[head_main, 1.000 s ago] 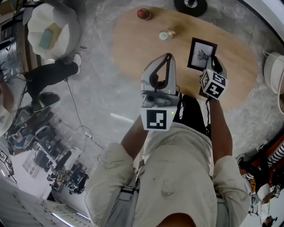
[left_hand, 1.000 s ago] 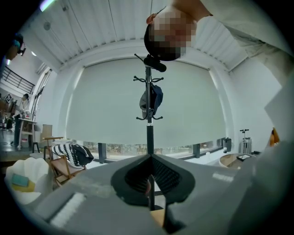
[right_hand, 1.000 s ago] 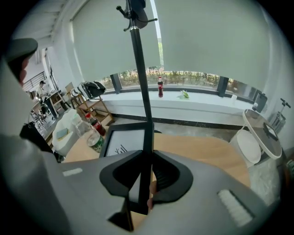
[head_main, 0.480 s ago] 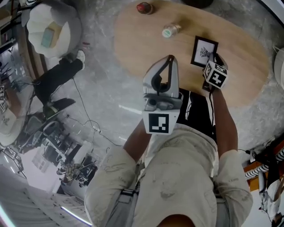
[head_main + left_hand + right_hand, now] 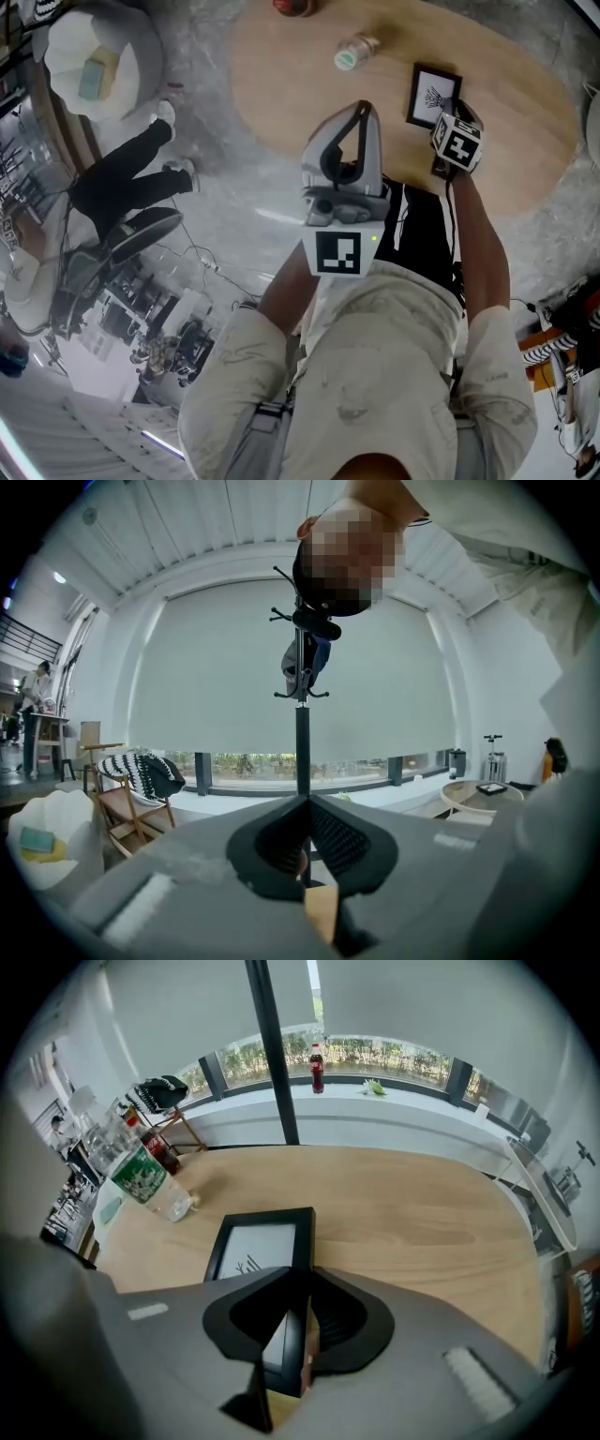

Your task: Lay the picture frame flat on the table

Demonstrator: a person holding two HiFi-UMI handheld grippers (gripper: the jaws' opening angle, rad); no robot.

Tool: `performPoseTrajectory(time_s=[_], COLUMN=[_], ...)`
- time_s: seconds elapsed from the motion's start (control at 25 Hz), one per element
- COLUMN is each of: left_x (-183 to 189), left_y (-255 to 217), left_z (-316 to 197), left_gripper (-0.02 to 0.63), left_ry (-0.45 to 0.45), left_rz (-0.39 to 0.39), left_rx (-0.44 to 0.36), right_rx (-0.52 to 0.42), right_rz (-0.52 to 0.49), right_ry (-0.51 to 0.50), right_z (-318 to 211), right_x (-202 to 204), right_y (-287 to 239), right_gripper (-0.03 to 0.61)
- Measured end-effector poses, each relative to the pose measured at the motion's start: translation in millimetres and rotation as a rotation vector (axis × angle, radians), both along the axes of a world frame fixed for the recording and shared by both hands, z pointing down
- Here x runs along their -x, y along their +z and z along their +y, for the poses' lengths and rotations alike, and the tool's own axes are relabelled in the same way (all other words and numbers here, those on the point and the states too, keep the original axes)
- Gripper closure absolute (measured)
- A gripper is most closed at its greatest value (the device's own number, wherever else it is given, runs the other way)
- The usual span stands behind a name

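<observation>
lowered since the earlier frame: right gripper (image 5: 446, 118) and the picture frame (image 5: 433, 94), now low over the desk (image 5: 525, 122), contact not clear. its fingers (image 5: 352, 1326) are clamped on the frame's near edge; left gripper (image 5: 302, 803) is closed, empty. far edge should probably be rested first, then the near edge eased down.

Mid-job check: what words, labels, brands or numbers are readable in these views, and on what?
Nothing legible.
The water bottle, green label: print too blurred to read.
The picture frame: a sketch, no words.
The marker cube: black-and-white square pattern, no letters.
</observation>
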State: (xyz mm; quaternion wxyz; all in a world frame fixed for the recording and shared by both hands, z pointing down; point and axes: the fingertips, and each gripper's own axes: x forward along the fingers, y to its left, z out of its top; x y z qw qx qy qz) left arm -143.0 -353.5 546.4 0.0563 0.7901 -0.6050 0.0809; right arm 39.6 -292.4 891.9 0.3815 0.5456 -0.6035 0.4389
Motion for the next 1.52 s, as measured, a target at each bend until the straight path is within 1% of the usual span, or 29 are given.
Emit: performPoseTrajectory(time_s=[0.36, 0.6, 0.8, 0.84, 0.92, 1.2, 1.36, 1.52], left_x=[-1, -14, -17, -16, -13, -5, -12, -21], left_y=[13, 10, 13, 12, 9, -2, -11, -29], left_z=[5, 11, 16, 14, 12, 16, 15, 22], left_gripper=[0.609, 0.609, 0.609, 0.609, 0.609, 0.609, 0.609, 0.609], left_ry=[0.019, 0.025, 0.032, 0.033, 0.034, 0.021, 0.027, 0.036], left_rz=[0.005, 0.007, 0.012, 0.011, 0.006, -0.012, -0.014, -0.020], left_rx=[0.025, 0.035, 0.029, 0.027, 0.021, -0.002, -0.018, -0.039], right_rx=[0.030, 0.022, 0.027, 0.032, 0.041, 0.039, 0.032, 0.019], right_rz=[0.005, 0.018, 0.032, 0.034, 0.023, 0.026, 0.022, 0.011], right_ry=[0.019, 0.021, 0.022, 0.020, 0.023, 0.015, -0.003, -0.018], right_z=[9, 14, 20, 18, 13, 16, 14, 19], right_x=[4, -11, -13, -12, -9, -7, -9, -10], right_y=[21, 13, 17, 16, 13, -4, -14, -36], right_gripper=[0.509, 0.508, 0.498, 0.491, 0.458, 0.459, 0.459, 0.459])
